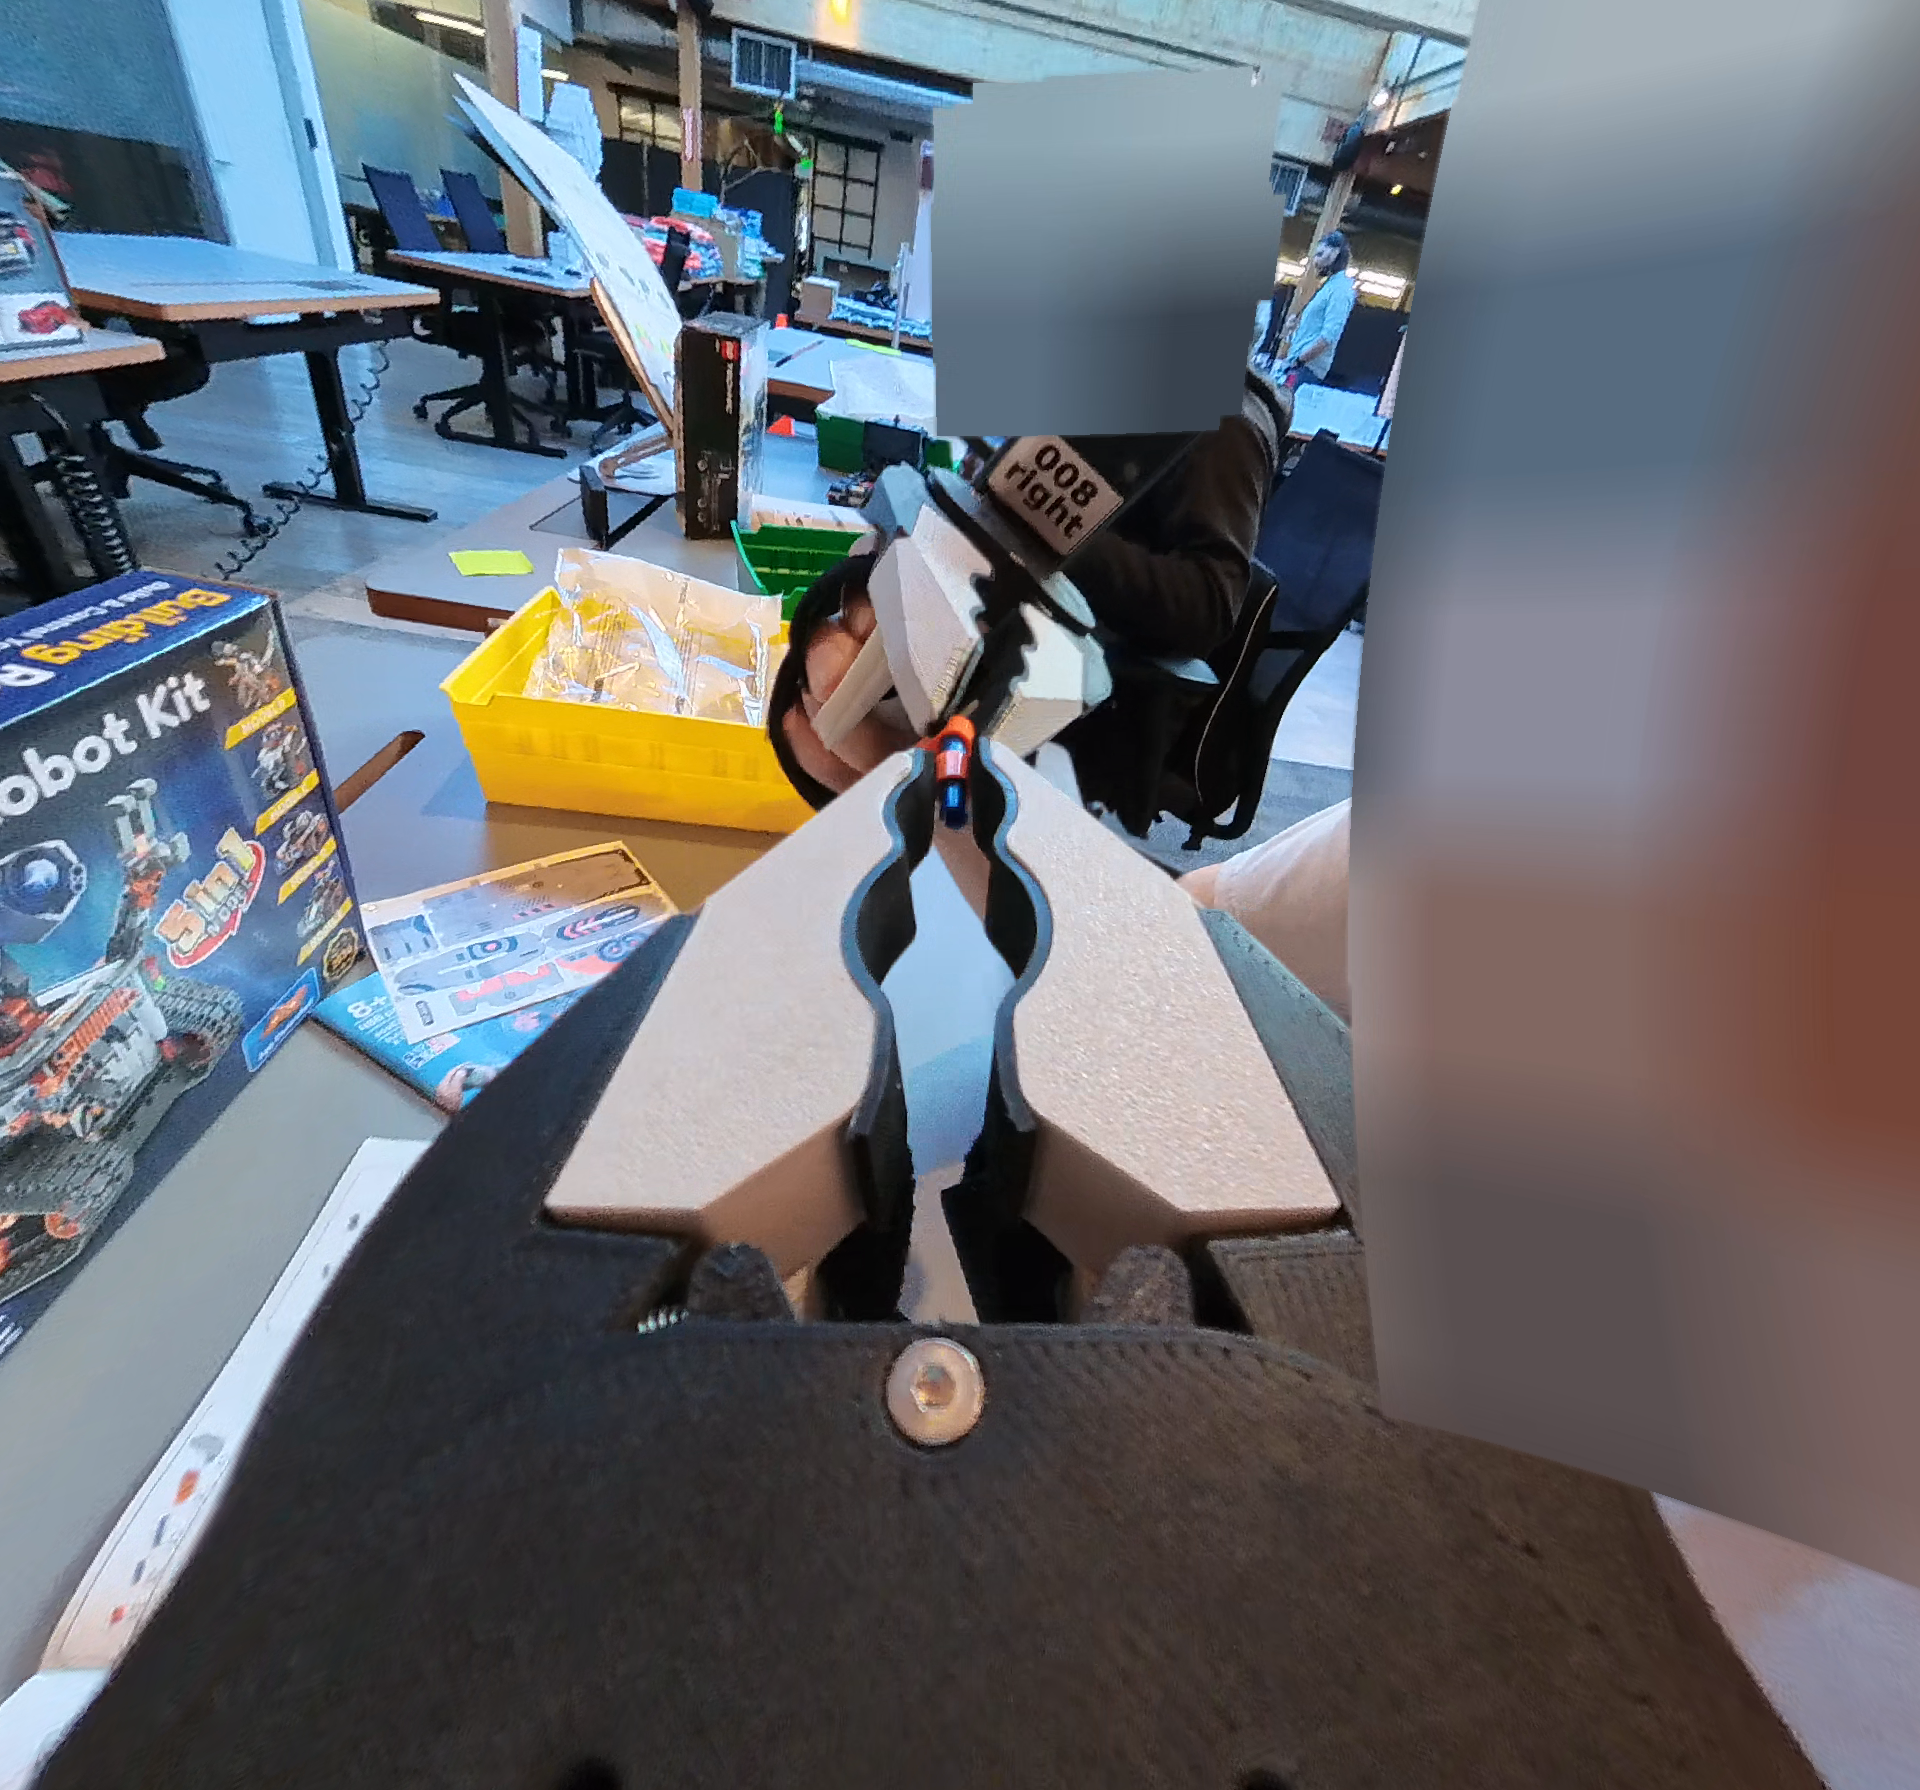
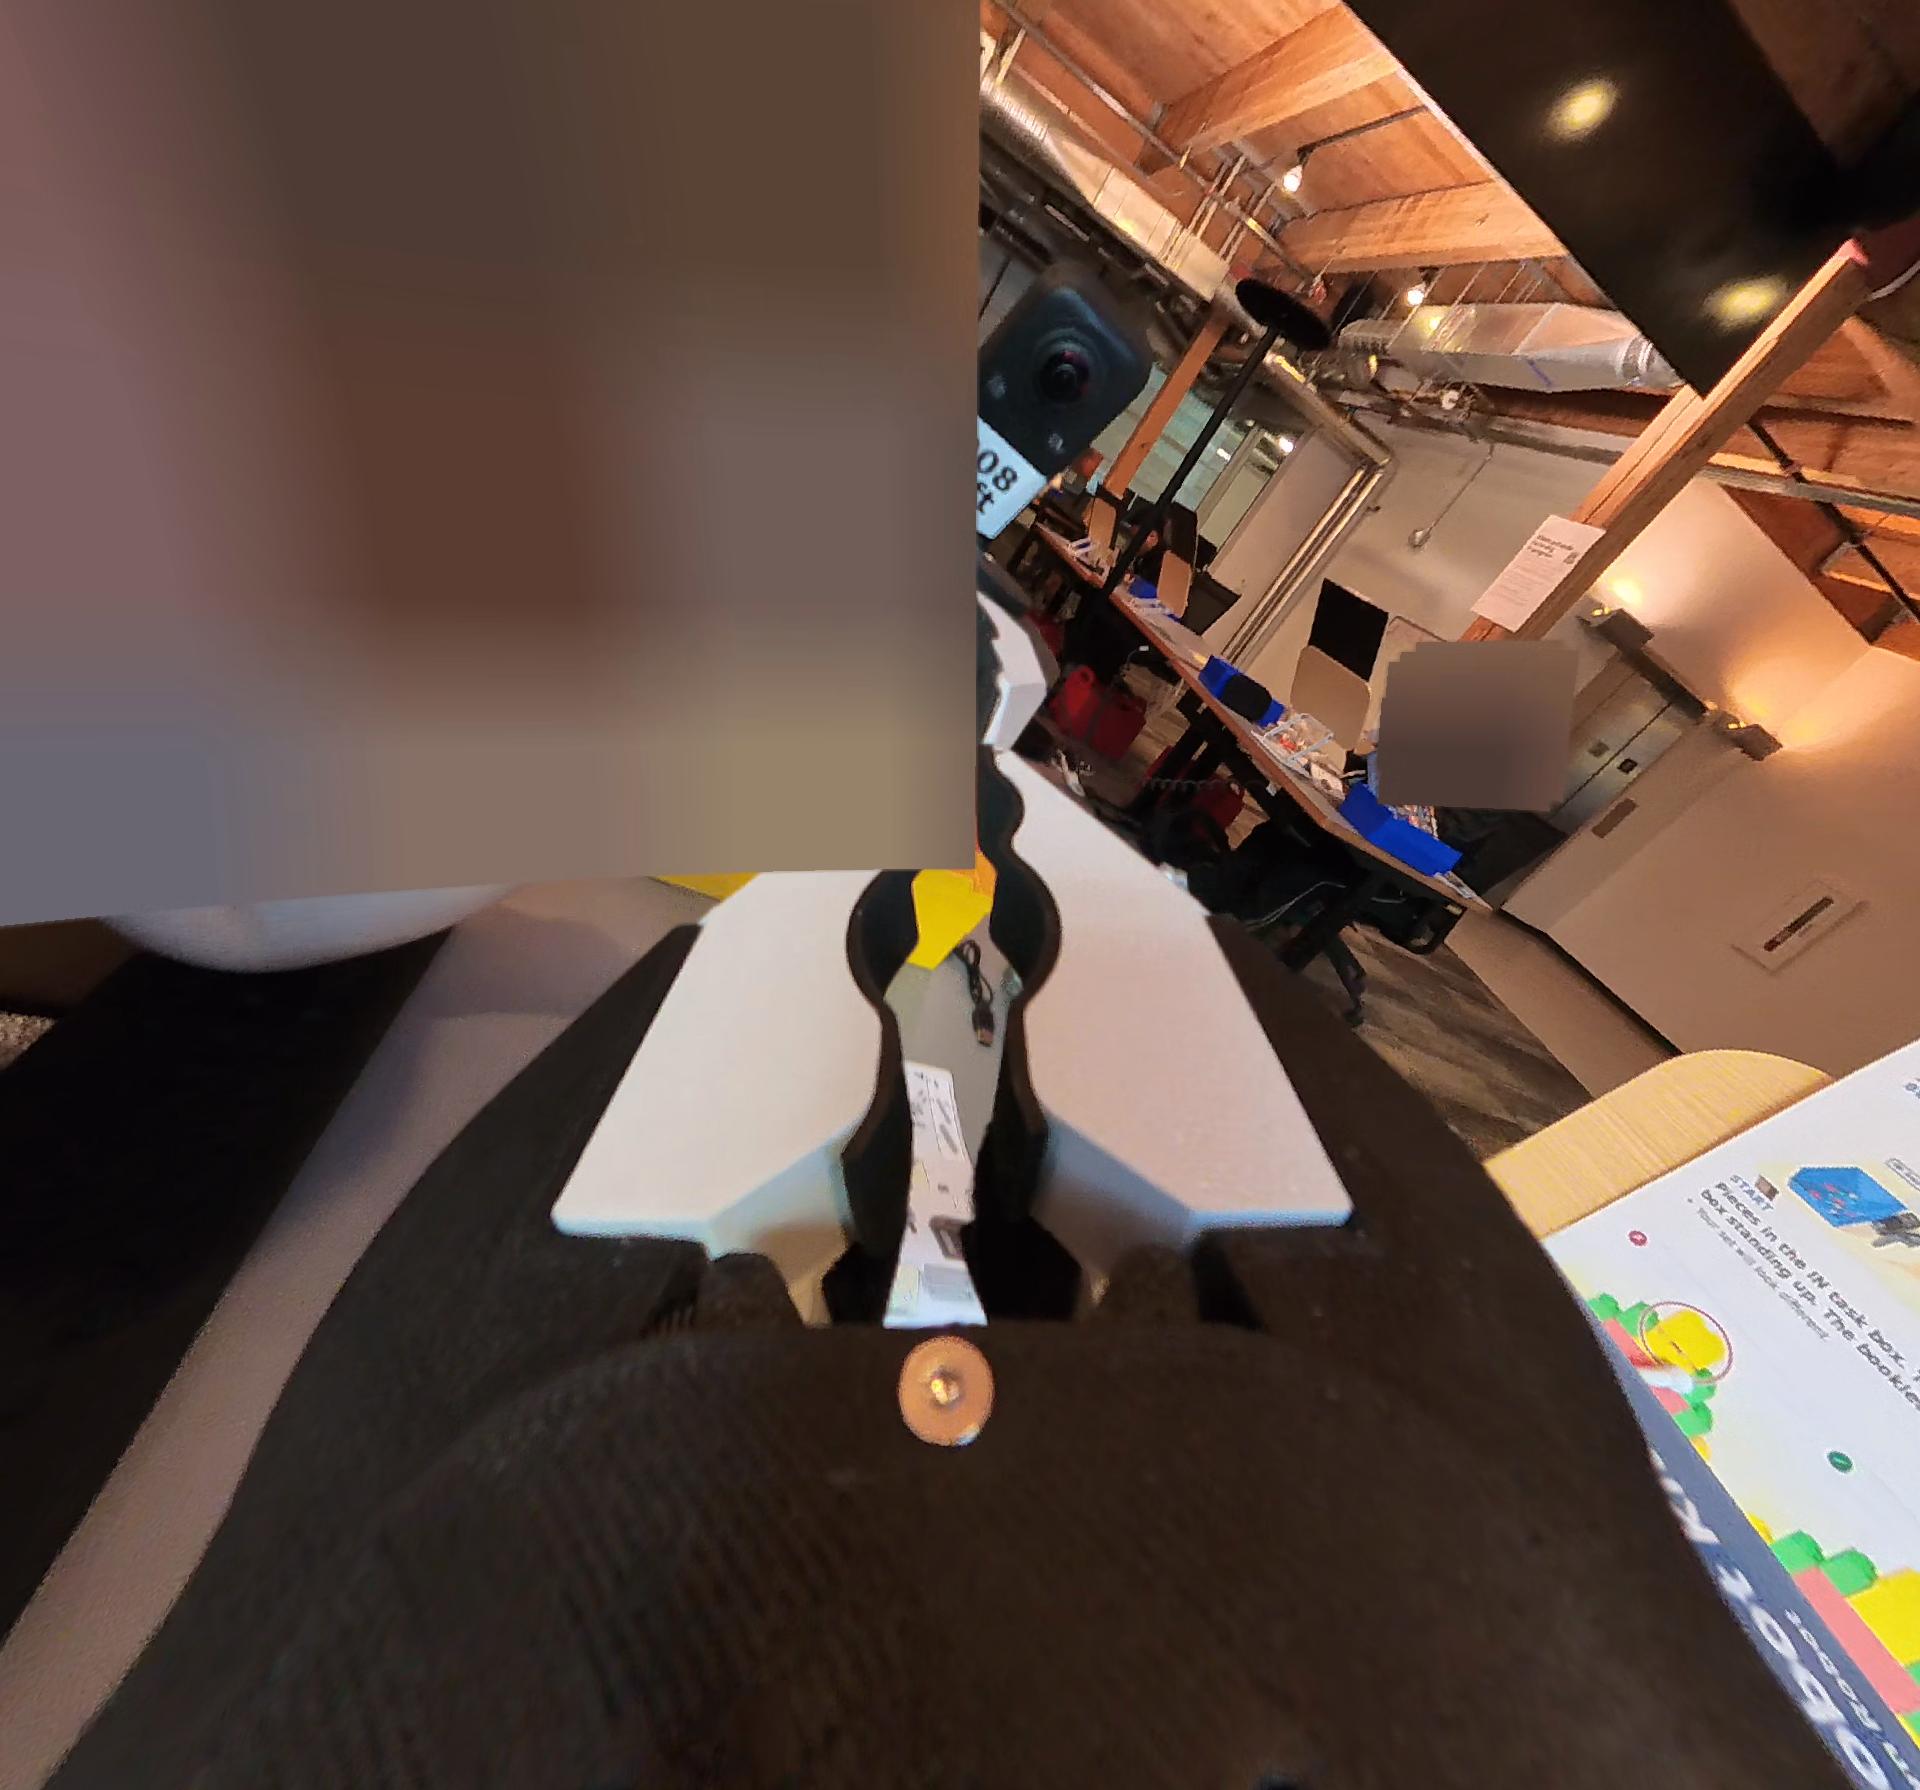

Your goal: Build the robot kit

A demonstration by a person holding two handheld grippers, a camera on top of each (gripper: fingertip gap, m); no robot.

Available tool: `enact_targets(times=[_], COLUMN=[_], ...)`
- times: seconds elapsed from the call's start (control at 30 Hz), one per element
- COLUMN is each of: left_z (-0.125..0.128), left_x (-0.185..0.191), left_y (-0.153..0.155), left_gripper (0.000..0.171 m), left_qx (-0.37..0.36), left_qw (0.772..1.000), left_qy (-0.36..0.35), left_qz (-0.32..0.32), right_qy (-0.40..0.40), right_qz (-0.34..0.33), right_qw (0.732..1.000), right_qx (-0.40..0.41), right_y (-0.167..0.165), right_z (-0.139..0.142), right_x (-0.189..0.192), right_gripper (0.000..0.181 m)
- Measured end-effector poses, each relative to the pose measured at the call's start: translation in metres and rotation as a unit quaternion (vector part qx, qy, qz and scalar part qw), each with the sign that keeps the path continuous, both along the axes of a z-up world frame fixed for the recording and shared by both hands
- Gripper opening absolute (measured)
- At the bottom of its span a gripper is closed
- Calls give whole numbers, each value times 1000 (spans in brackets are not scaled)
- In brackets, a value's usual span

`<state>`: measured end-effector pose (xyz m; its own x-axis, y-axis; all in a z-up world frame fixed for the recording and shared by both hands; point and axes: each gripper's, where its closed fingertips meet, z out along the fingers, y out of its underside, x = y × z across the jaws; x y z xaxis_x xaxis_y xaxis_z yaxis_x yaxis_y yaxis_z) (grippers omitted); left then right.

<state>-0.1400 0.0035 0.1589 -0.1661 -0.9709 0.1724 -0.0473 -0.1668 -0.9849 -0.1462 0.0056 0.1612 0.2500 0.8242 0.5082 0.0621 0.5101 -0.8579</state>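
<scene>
In the left wrist view my left gripper (image 1: pixel 951 790) is shut at its tips on a small orange and blue piece (image 1: pixel 953 753), held in the air above the table. My right gripper (image 1: pixel 961 701), held by a hand, comes down from above with its black toothed fingers (image 1: pixel 1000 634) together and meets the orange end of the same piece. In the right wrist view the right gripper (image 2: pixel 987 870) has its fingers close together, and a blurred patch hides its tips and the piece. The left gripper's camera (image 2: pixel 1060 379) shows just beyond.
A yellow bin (image 1: pixel 623 764) of clear plastic bags sits on the table ahead. A blue robot kit box (image 1: pixel 135 857) stands at the left, with a sticker sheet (image 1: pixel 509 940) and booklet beside it. A green bin (image 1: pixel 790 556) and a black box (image 1: pixel 717 421) stand farther back. A printed instruction sheet (image 2: pixel 1766 1273) lies at the right. Both grippers' tips are close together, under 4 cm apart.
</scene>
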Motion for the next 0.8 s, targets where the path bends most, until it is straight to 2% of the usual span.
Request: enact_targets(times=[0.8], left_z=[-27], left_x=[5], left_y=[-8], left_gripper=[6], left_qx=[19], left_qw=[996], left_qy=[83], left_qz=[-20], right_qy=[-109], right_qz=[14], right_qw=[994], right_qx=[9], right_y=[-8], right_z=[-30], right_x=[4], right_gripper=[6])
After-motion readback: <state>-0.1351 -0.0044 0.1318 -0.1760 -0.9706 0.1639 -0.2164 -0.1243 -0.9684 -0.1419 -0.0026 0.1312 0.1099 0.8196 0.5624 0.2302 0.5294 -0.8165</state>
